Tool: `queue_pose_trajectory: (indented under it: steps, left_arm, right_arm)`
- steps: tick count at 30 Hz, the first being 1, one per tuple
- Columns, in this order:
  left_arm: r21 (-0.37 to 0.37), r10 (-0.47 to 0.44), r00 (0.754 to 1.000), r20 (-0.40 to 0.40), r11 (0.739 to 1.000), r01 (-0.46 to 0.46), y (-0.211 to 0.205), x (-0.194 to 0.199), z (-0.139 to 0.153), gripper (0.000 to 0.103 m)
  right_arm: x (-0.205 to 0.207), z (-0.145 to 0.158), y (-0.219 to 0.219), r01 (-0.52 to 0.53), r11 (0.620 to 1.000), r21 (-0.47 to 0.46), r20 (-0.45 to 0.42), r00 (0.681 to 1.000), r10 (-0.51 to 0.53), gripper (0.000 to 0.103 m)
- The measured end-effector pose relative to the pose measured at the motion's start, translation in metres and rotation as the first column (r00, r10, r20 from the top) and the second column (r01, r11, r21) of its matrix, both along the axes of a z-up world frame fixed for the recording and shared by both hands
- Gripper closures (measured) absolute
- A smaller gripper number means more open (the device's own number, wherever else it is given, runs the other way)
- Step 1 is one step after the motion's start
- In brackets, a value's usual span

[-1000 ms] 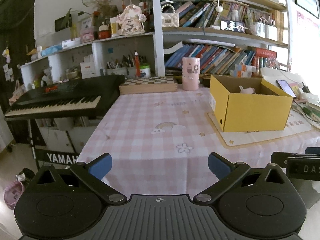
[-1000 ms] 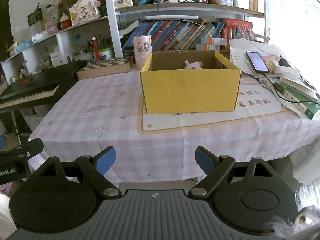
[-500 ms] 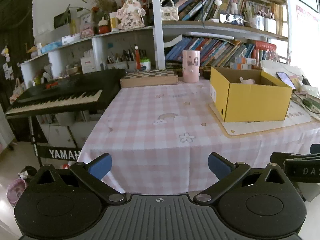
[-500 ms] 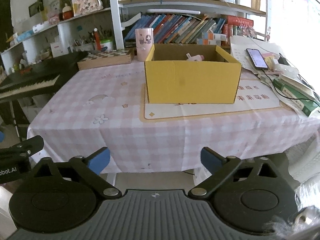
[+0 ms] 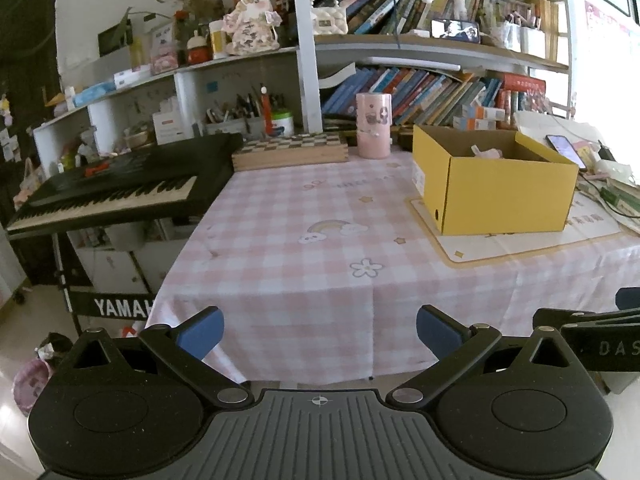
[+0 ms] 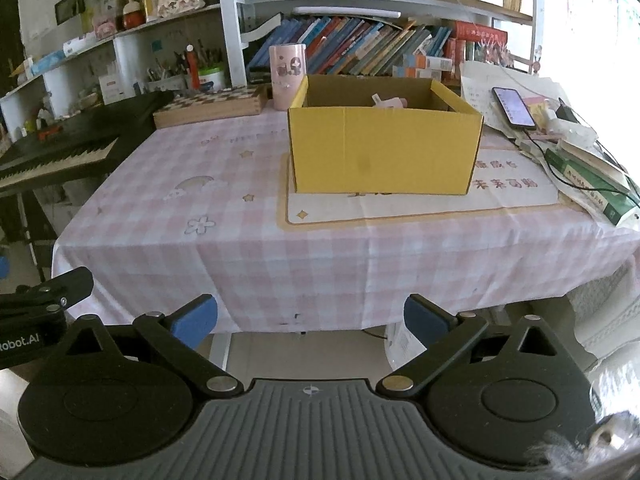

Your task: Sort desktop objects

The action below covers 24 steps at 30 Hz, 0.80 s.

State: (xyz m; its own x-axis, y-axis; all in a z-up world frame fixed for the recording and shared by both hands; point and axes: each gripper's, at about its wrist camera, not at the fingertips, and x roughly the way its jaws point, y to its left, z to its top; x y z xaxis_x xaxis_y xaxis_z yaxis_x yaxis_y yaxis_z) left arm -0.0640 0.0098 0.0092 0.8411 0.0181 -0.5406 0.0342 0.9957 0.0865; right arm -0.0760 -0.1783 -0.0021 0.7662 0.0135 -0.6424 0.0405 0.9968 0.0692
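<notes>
Both hand-held grippers spread, empty | off table front edge

- counter covered by pink-white checked cloth, cloth hangs over the near edge
- cream mat lies on the cloth, right of centre
- yellow cardboard box sits on the mat, top open, a pale pink item inside
- pink cup upright at the back, just beside the box's far-left corner
- chessboard case flat at the back, left of the cup
- phone, books and cable at the right edge
</notes>
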Motion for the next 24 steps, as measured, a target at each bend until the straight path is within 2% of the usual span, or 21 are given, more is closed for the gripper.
queue_pose_trajectory:
  steps: [24]
  left_arm:
    - [-0.022, -0.036, 0.999, 0.001, 0.999, 0.036, -0.0046, -0.0009, 0.0011, 0.0]
  right_arm:
    - [0.0001, -0.0031, -0.0005, -0.006, 1.0, 0.003, -0.021, 1.0, 0.006, 0.0]
